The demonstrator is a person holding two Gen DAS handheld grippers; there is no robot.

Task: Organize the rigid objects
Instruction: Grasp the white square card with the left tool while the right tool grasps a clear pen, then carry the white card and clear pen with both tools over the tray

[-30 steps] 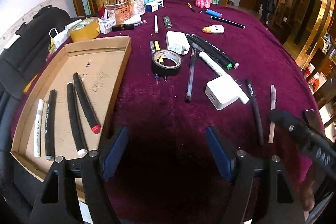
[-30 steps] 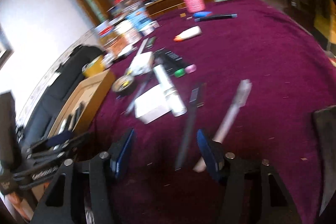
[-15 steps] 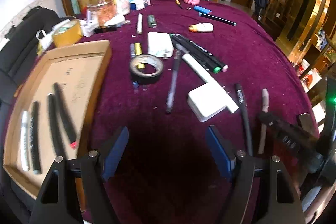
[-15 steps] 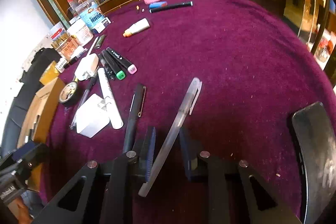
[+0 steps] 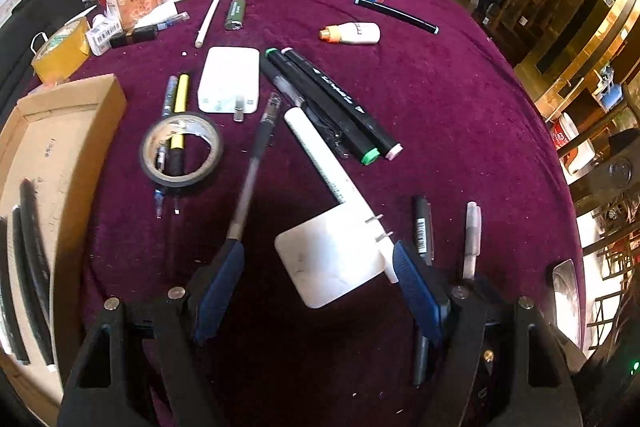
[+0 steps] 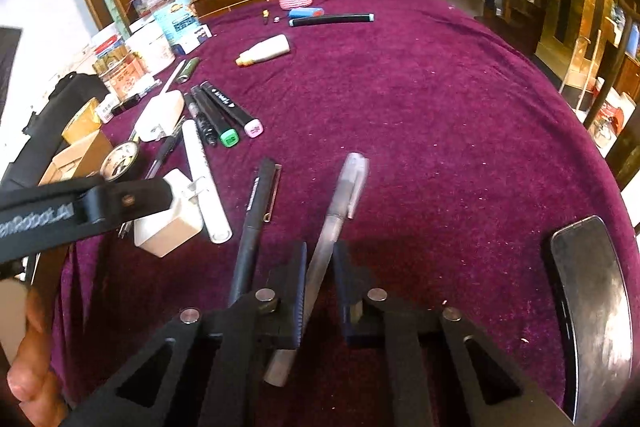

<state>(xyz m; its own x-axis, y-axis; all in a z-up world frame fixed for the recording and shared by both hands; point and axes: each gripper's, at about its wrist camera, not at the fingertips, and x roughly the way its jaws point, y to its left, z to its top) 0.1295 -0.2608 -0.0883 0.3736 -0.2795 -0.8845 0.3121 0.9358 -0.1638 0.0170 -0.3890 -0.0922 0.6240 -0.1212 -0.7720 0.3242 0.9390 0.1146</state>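
Covering table: purple cloth (image 5: 460, 115). Cardboard tray (image 5: 60, 131) at left edge, black markers (image 5: 28, 267) inside. Left gripper (image 5: 318, 279) jaws wide apart over white charger (image 5: 332, 259). Right gripper (image 6: 320, 267) jaws closing on translucent pen (image 6: 340, 211), pen between pads, near cloth's front edge.

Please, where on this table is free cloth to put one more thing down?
The cloth is bare right of the clear pen, between the black phone and the long black pen. Crowded: around the markers, white charger and tape roll.
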